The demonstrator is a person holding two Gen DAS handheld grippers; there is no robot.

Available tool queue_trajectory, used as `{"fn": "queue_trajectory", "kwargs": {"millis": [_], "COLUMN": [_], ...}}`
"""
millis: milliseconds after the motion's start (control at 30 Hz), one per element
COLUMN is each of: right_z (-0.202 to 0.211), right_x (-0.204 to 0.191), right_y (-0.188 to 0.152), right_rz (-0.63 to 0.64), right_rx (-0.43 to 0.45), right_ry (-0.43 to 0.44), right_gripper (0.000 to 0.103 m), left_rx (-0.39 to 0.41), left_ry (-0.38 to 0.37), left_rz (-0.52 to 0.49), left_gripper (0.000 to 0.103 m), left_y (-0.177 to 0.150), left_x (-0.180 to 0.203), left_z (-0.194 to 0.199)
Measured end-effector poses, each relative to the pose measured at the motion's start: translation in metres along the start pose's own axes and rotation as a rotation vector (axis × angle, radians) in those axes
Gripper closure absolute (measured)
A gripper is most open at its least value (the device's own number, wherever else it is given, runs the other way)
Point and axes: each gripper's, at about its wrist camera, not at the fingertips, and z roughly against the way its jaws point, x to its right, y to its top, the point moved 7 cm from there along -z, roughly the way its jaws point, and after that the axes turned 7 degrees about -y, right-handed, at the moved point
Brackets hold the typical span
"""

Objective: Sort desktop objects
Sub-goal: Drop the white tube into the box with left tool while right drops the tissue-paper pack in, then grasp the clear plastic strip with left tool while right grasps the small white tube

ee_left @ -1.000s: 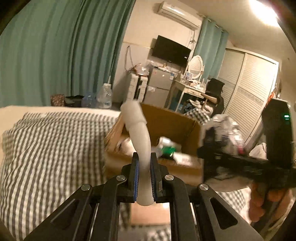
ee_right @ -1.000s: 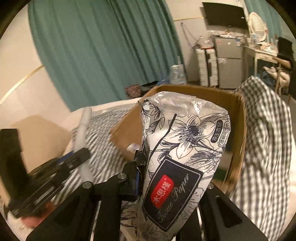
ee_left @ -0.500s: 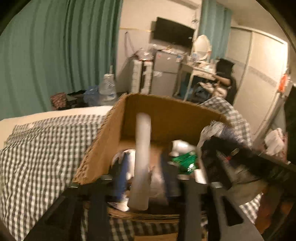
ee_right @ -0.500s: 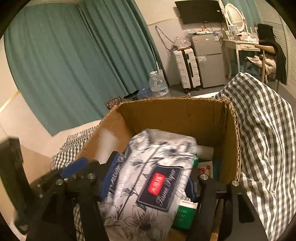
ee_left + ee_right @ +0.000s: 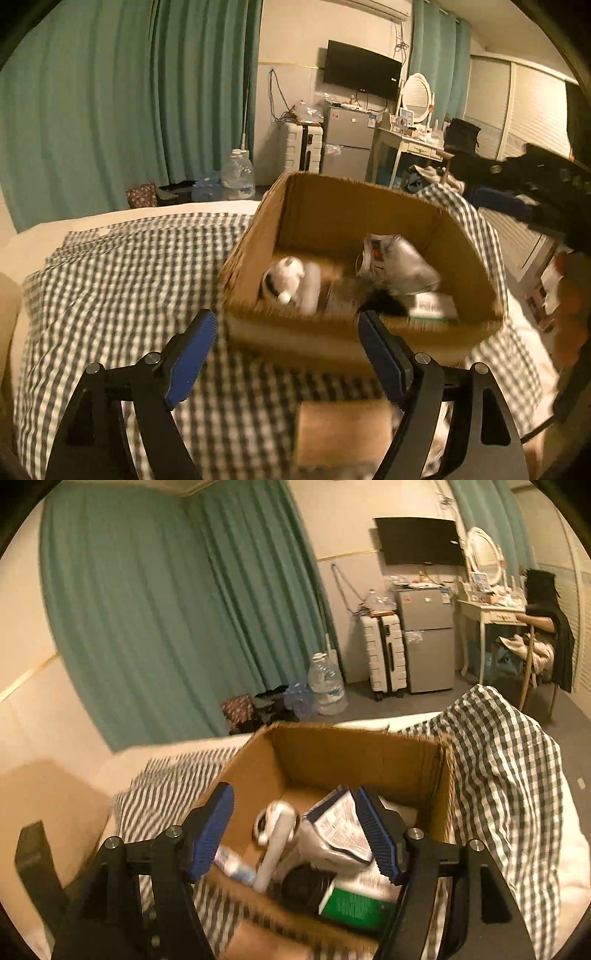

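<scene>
Cardboard box point(image 5: 332, 214) lies ahead and below both grippers; left gripper point(image 5: 286, 354) and right gripper point(image 5: 295, 834) are opening, nothing held, right one nearer its contents.

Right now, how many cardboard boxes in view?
2. The open cardboard box sits on the checked bedcover, holding the sorted items. A smaller closed brown box lies in front of it. Others may be hidden.

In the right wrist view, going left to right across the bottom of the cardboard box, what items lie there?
Small bottle → white tube → black round item → tissue pack, with a green box lying nearer the camera below it.
</scene>
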Motion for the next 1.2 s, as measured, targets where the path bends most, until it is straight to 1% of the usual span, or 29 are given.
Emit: {"fn": "queue_trajectory", "kwargs": {"millis": [67, 133, 167, 233, 267, 333, 400, 467, 500, 567, 633, 700, 733, 800, 867, 900, 933, 967, 1033, 1067, 1100, 1167, 1200], "right_z": [0.015, 0.027, 0.033, 0.044, 0.048, 0.049, 0.045, 0.037, 0.032, 0.02, 0.009, -0.001, -0.006, -0.013, -0.015, -0.015, -0.016, -0.017, -0.02, -0.02, -0.02, -0.019, -0.019], "right_x": [-0.007, -0.014, -0.019, -0.022, -0.025, -0.03, -0.034, -0.041, -0.042, -0.043, -0.041, -0.037, -0.036, -0.034, -0.032, -0.032, -0.031, -0.03, -0.029, -0.028, -0.029, -0.028, -0.028], "right_y": [-0.022, -0.049, -0.066, -0.093, -0.105, -0.123, -0.135, -0.15, -0.155, -0.168, -0.18, -0.192, -0.199, -0.206, -0.207, -0.207, -0.207, -0.207, -0.208, -0.209, -0.209, -0.211, -0.212], "right_rz": [0.051, 0.104, 0.134, 0.171, 0.185, 0.184, 0.175, 0.177, 0.181, 0.186, 0.172, 0.156, 0.153, 0.151, 0.143, 0.136, 0.131, 0.128, 0.122, 0.12, 0.12, 0.124, 0.127], "right_rx": [-0.015, -0.042, -0.054, -0.055, -0.067, -0.105, -0.131, -0.169, -0.188, -0.234, -0.277, -0.316, -0.338, -0.376, -0.384, -0.385, -0.387, -0.389, -0.396, -0.4, -0.4, -0.402, -0.403], "right_ry": [0.013, 0.028, 0.029, 0.009, 0.017, 0.046, 0.072, 0.084, 0.081, 0.082, 0.087, 0.084, 0.075, 0.064, 0.067, 0.073, 0.074, 0.071, 0.066, 0.066, 0.066, 0.064, 0.062], "right_gripper": [0.031, 0.03, 0.03, 0.03, 0.03, 0.03, 0.03, 0.03, 0.03, 0.03, 0.03, 0.03, 0.03, 0.03, 0.03, 0.03, 0.03, 0.03, 0.03, 0.03, 0.03, 0.03, 0.03], "left_rx": [-0.023, -0.052, -0.078, -0.105, -0.114, -0.128, -0.145, -0.168, -0.183, -0.195, -0.205, -0.217, -0.219, -0.255, -0.261, -0.269, -0.284, -0.301, -0.309, -0.312, -0.32, -0.32, -0.321], "left_ry": [0.002, 0.01, 0.004, -0.023, -0.037, -0.069, -0.106, -0.122, -0.111, -0.09, -0.1, -0.129, -0.144, -0.172, -0.224, -0.258, -0.288, -0.32, -0.392, -0.416, -0.422, -0.409, -0.399], "left_rz": [-0.04, -0.054, -0.05, -0.042, -0.045, -0.075, -0.097, -0.136, -0.172, -0.221, -0.227, -0.207, -0.216, -0.268, -0.294, -0.285, -0.272, -0.259, -0.247, -0.251, -0.281, -0.349, -0.358], "left_gripper": [0.021, 0.021, 0.021, 0.021, 0.021, 0.021, 0.021, 0.021, 0.021, 0.021, 0.021, 0.021, 0.021, 0.021, 0.021, 0.021, 0.024, 0.03, 0.071, 0.078, 0.084, 0.088, 0.089], "left_y": [-0.026, -0.049, -0.067, -0.094, -0.106, -0.134, -0.154, -0.171, -0.177, -0.178, -0.178, -0.178, -0.178, -0.18, -0.176, -0.173, -0.171, -0.17, -0.168, -0.168, -0.17, -0.177, -0.18], "left_x": [-0.003, -0.01, -0.015, -0.022, -0.024, -0.024, -0.021, -0.016, -0.014, -0.01, -0.012, -0.016, -0.017, -0.018, -0.016, -0.016, -0.015, -0.014, -0.009, -0.006, -0.002, 0.006, 0.008], "left_z": [0.008, 0.011, 0.012, 0.015, 0.017, 0.022, 0.022, 0.018, 0.014, 0.006, -0.001, -0.011, -0.016, -0.03, -0.037, -0.041, -0.044, -0.048, -0.051, -0.05, -0.048, -0.042, -0.038]}}
